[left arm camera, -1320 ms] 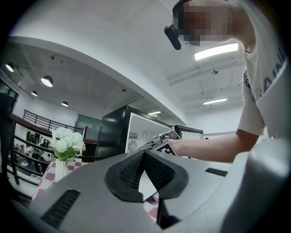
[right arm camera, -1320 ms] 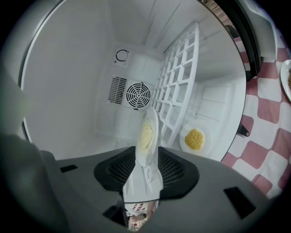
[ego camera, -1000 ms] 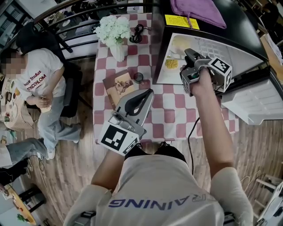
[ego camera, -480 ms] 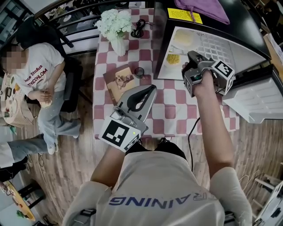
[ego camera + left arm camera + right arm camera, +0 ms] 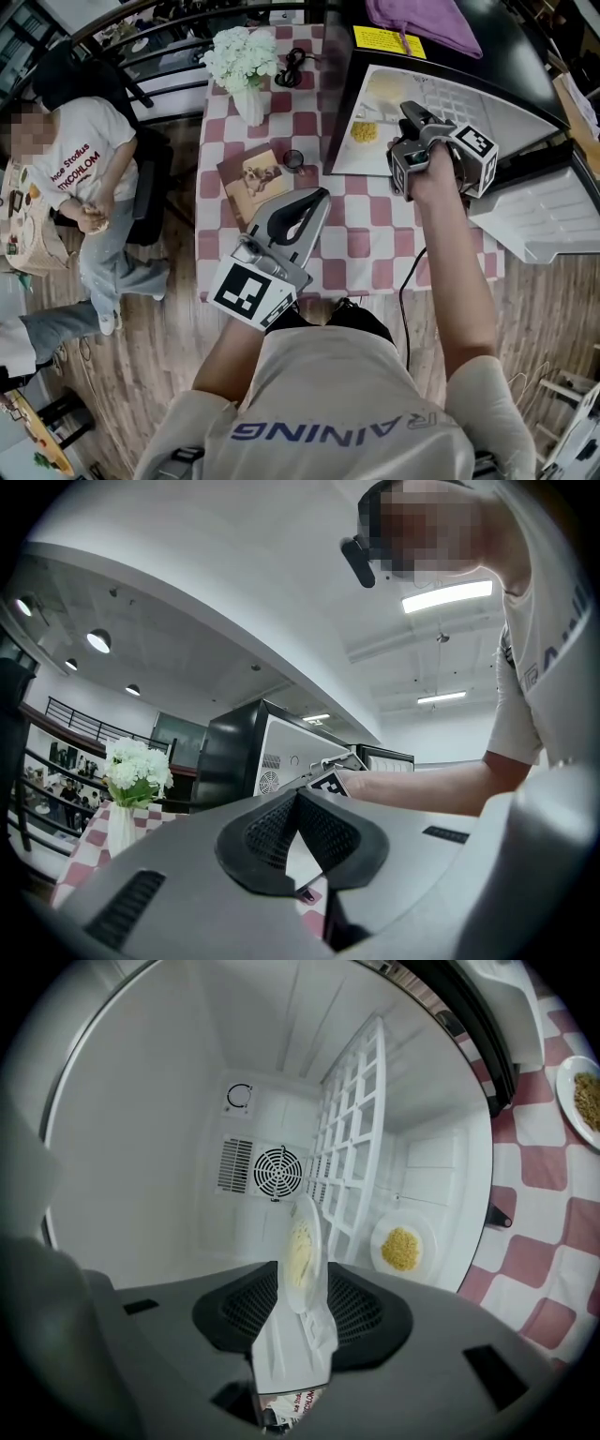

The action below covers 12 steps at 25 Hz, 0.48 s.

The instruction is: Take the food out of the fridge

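A black mini fridge [image 5: 525, 66] stands open on the checked table [image 5: 366, 244]. Inside, a white plate of pale food [image 5: 386, 89] sits behind a plate of yellow food [image 5: 364, 131]. My right gripper [image 5: 412, 114] reaches into the fridge mouth. In the right gripper view the pale plate [image 5: 302, 1241] stands edge-on in the gap of that gripper [image 5: 302, 1283], whose jaws have just been opening and do not clamp it. The yellow plate [image 5: 401, 1247] lies to its right. My left gripper [image 5: 317, 199] hovers shut and empty over the table, tips together [image 5: 295, 794].
A white wire shelf [image 5: 352, 1138] and a fan [image 5: 277, 1171] are inside the fridge. Its door [image 5: 553, 220] hangs open at right. A flower vase [image 5: 246, 66], a picture card [image 5: 255, 178] and another plate of yellow food [image 5: 586, 1091] are on the table. A person [image 5: 80, 169] sits at left.
The right gripper stays at the fridge mouth with only a slight shift. The left gripper has not moved.
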Available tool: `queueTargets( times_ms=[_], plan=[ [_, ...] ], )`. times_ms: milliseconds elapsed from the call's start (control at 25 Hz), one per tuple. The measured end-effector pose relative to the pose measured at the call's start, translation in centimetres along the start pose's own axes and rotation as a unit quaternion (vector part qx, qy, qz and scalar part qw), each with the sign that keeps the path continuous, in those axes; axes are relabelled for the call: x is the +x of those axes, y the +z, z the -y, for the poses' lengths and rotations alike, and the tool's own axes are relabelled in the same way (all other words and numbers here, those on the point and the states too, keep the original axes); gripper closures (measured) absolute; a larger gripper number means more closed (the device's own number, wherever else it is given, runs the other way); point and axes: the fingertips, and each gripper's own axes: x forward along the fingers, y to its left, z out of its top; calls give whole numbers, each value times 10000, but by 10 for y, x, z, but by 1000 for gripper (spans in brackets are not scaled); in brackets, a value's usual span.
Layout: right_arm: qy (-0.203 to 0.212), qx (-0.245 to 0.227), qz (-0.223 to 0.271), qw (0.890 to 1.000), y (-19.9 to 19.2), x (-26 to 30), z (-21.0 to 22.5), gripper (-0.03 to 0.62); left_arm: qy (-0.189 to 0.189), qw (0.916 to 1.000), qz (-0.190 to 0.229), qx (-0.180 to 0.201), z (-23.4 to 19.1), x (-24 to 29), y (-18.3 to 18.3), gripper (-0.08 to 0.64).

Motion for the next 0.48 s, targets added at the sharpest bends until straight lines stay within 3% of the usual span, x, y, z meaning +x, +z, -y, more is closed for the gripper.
queueTargets(
  times_ms=[480],
  plan=[
    [-6, 332, 241, 9992, 2, 13, -4, 437, 46, 9999, 37, -126, -15, -5, 0, 554]
  ],
)
